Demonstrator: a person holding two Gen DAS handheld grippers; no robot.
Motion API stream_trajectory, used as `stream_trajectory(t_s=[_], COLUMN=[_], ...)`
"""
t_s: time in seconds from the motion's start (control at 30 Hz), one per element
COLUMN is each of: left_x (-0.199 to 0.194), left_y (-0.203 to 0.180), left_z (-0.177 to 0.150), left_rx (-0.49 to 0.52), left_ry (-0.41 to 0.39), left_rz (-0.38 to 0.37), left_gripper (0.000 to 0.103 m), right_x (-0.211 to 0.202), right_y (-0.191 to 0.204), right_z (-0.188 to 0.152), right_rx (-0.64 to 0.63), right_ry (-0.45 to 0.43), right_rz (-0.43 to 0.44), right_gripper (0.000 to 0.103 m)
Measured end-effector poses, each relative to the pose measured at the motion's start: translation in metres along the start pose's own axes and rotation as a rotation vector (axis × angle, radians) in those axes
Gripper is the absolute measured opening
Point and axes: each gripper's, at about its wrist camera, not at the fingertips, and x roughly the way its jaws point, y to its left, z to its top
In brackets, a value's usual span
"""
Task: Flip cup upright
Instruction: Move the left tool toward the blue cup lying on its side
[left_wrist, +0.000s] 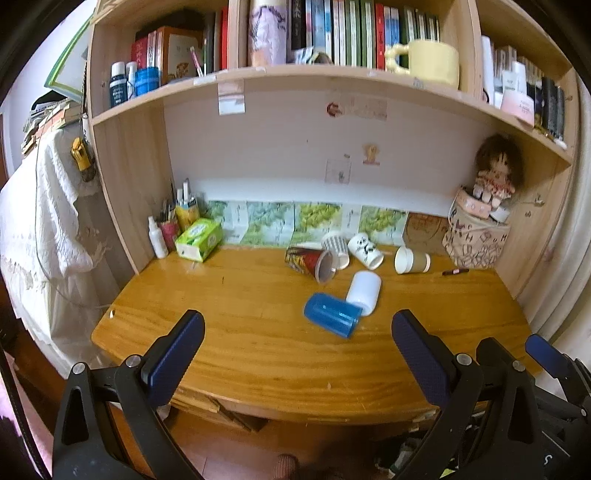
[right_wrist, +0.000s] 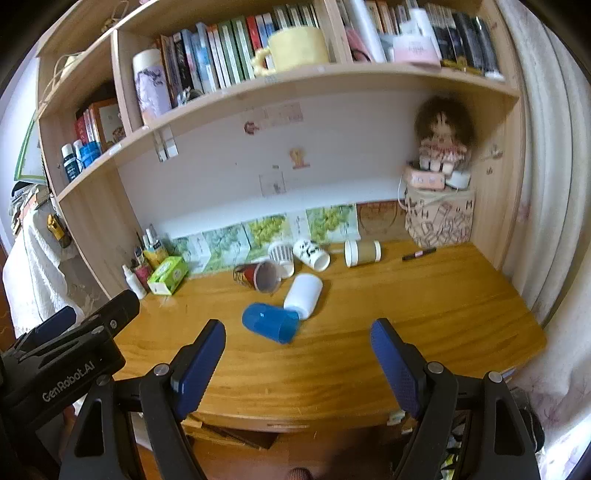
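Blue plastic cup lay on its side at frame centre on bench, touching white cup. Both tools, left & right, were wide open, empty. Prob. light, slippery; grip mid-body.

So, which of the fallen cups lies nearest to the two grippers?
The blue cup, the only blue, see-through one. It lies on its side at the front of the group, touching the plain white cup behind it.

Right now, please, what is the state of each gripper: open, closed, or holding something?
Left gripper: open, holding nothing, short of the blue cup.
Right gripper: open, holding nothing.
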Motion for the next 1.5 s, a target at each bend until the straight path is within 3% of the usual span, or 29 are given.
stream_trajectory(t_s=[0.5, 0.67, 0.93, 1.1, 1.5], left_x=[0.030, 0.036, 0.044, 0.058, 0.121], left_y=[-0.026, -0.033, -0.057, -0.067, -0.071], left_z=[-0.020, -0.021, -0.014, -0.012, -0.003], left_rx=[0.019, 0.072, 0.262, 0.395, 0.646], left_ry=[0.209, 0.227, 0.161, 0.126, 0.195], left_rz=[0.048, 0.062, 0.094, 0.110, 0.083], left_gripper=[0.101, 0.101, 0.101, 0.101, 0.101], right_x=[0.034, 0.052, 0.085, 0.112, 0.167], right_y=[-0.039, -0.052, -0.074, -0.092, -0.112], right_z=[-0.006, -0.004, -0.003, -0.010, -0.006], right_rx=[0.042, 0.085, 0.181, 0.305, 0.542], right_ry=[0.205, 0.279, 0.397, 0.486, 0.565], right_rz=[0.081, 0.120, 0.181, 0.211, 0.234], right_gripper=[0.082, 0.082, 0.082, 0.082, 0.082])
